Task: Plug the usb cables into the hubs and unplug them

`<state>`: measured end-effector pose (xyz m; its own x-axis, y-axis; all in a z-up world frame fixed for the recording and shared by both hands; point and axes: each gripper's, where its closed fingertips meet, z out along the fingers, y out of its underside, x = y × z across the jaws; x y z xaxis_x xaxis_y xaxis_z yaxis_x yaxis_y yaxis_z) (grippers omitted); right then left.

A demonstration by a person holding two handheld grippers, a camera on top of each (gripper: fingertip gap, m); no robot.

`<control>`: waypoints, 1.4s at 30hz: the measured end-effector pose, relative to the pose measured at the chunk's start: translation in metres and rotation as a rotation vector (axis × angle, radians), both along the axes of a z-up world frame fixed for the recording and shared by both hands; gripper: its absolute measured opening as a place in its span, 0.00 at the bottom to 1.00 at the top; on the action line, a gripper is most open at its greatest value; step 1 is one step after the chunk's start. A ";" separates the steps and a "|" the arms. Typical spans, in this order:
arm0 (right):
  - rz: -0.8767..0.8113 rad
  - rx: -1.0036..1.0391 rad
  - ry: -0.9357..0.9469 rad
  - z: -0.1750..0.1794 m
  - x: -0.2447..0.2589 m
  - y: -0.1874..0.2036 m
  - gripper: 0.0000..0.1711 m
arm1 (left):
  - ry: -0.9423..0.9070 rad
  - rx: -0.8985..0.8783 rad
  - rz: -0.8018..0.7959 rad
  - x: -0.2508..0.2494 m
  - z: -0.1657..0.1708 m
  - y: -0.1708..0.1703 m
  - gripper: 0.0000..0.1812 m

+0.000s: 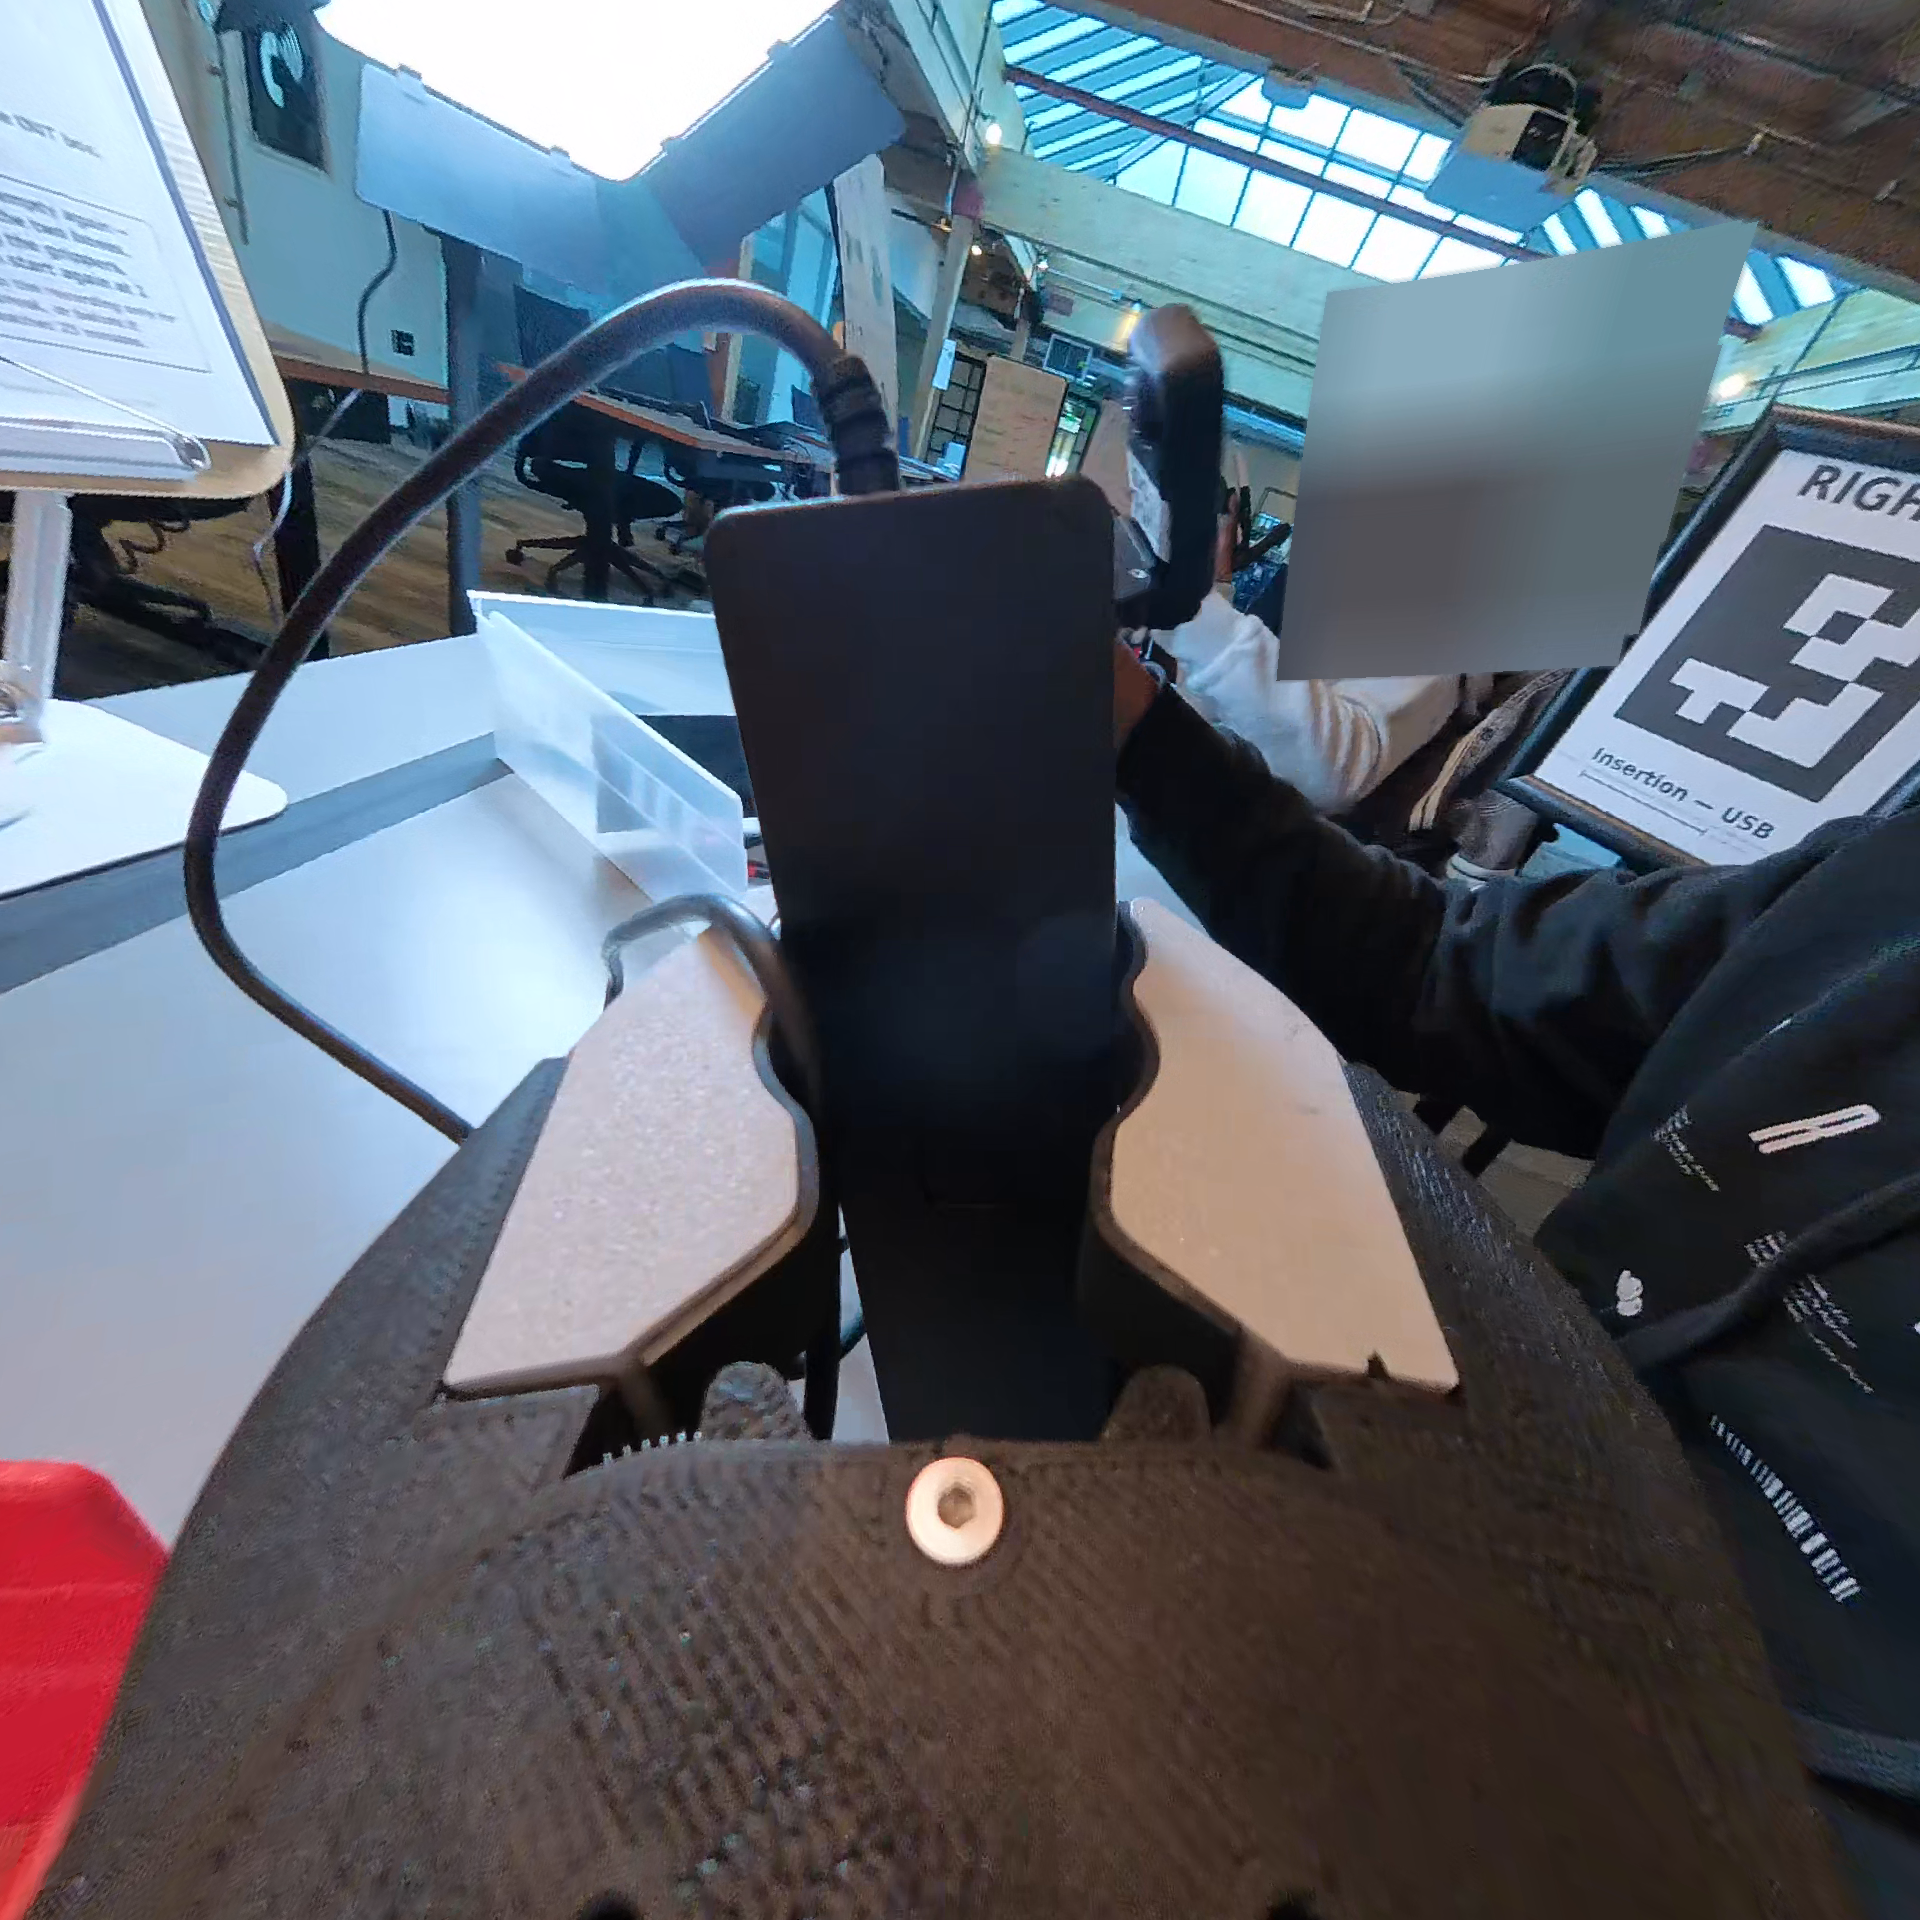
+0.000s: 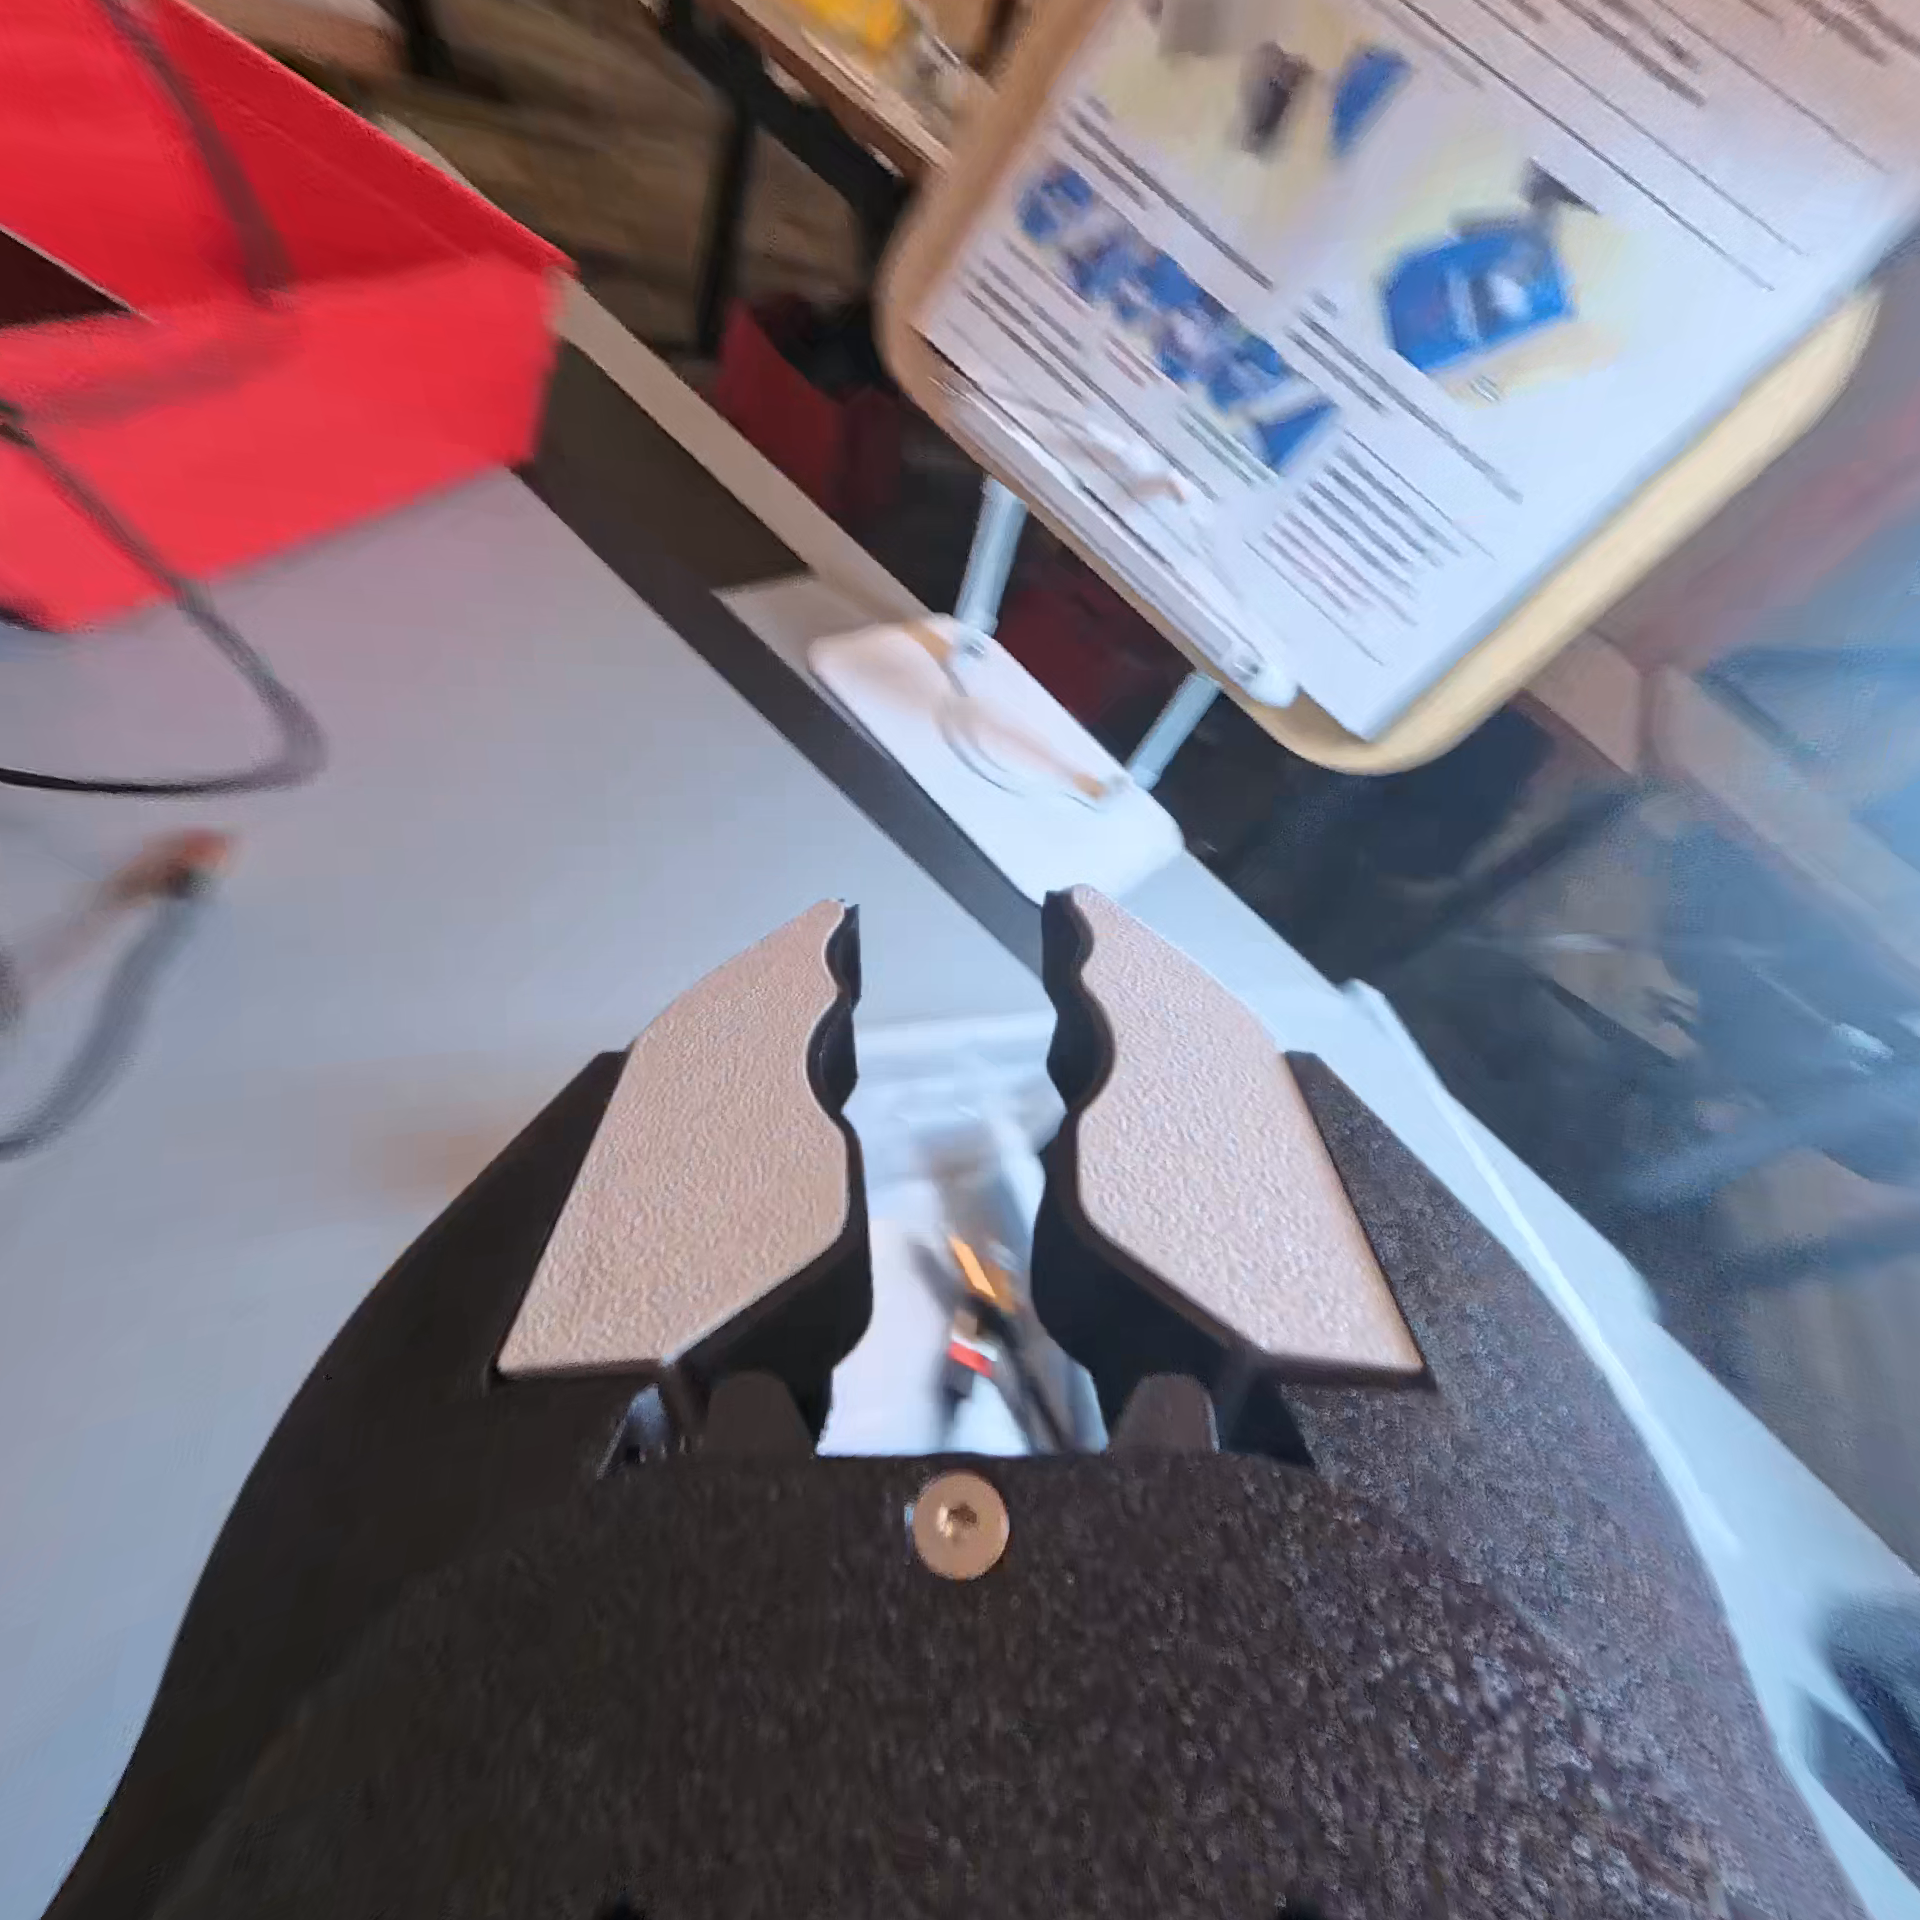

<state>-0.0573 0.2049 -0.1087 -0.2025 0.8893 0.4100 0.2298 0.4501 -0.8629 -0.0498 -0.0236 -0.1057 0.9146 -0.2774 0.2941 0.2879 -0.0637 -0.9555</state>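
In the left wrist view my left gripper (image 1: 940,945) is shut on a flat black USB hub (image 1: 914,707) and holds it upright above the table. The hub's black cable (image 1: 270,675) leaves its top end, arcs left and drops to the table. My right gripper shows farther off (image 1: 1174,468), raised in a person's hand. In the blurred right wrist view my right gripper (image 2: 951,920) is open and empty above a clear tray (image 2: 935,1101) with cables in it. A loose cable with a connector (image 2: 171,873) lies on the table to the left.
A red bin (image 2: 260,343) stands at the table's far left with a black cable (image 2: 208,665) trailing from it. A document stand (image 2: 1403,343) sits by the table edge. A clear tray (image 1: 613,717), a marker sign (image 1: 1766,665) and a person's dark sleeve (image 1: 1455,987) are nearby. There is about 25 cm between the tips of the two grippers.
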 end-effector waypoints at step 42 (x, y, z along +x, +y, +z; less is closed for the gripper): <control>0.398 0.684 0.130 -0.075 0.021 -0.197 0.05 | 0.050 -0.236 -0.070 0.041 -0.061 0.037 0.42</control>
